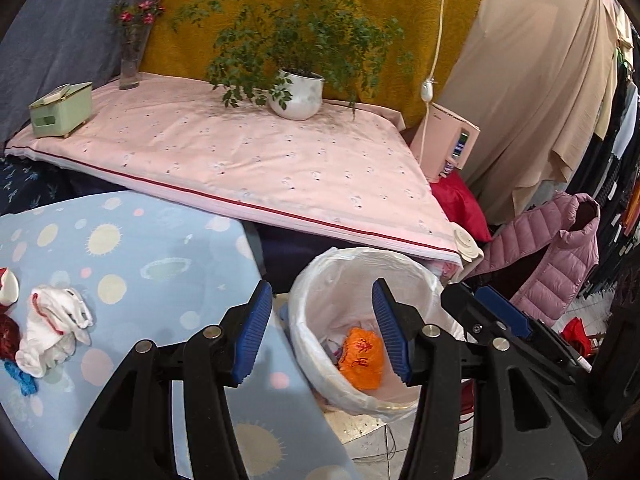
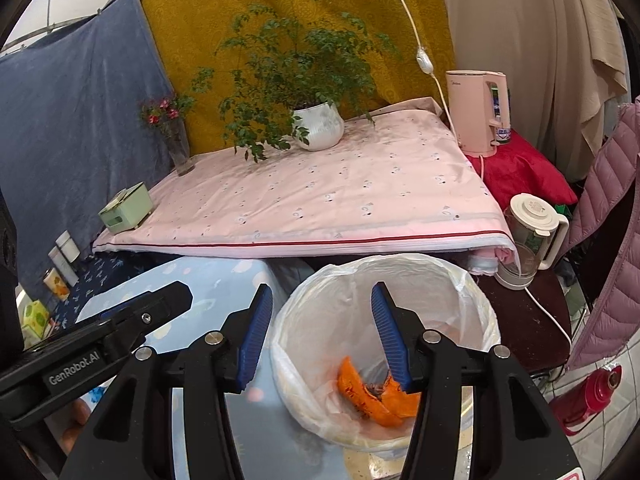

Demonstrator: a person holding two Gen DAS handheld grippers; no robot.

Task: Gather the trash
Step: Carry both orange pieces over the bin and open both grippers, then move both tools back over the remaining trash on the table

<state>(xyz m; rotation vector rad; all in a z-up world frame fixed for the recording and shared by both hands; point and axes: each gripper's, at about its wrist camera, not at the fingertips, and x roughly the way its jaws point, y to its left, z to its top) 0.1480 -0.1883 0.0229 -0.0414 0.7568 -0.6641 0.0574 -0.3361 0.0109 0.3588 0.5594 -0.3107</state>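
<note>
A white bin with a plastic liner [image 1: 320, 280] [image 2: 476, 292] stands on the floor beside the blue dotted table [image 1: 160, 248] [image 2: 224, 272]. An orange crumpled bag [image 1: 362, 354] [image 2: 368, 396] lies inside it. My left gripper [image 1: 320, 328] is open and empty above the bin's left rim. My right gripper [image 2: 320, 332] is open and empty above the bin; it also shows in the left wrist view [image 1: 500, 312]. White crumpled tissue [image 1: 52, 328], a red scrap [image 1: 8, 336] and a blue scrap [image 1: 22, 380] lie on the blue table at the left.
A pink-covered table [image 1: 240, 160] [image 2: 320, 200] holds a potted plant [image 1: 298, 94] [image 2: 318, 124], a flower vase [image 1: 130, 60] [image 2: 180, 148] and a green box [image 1: 62, 110] [image 2: 126, 208]. A pink kettle [image 2: 480, 112], a blender jug [image 2: 528, 236], a pink jacket [image 1: 552, 252] and a red bottle [image 2: 592, 396] are at the right.
</note>
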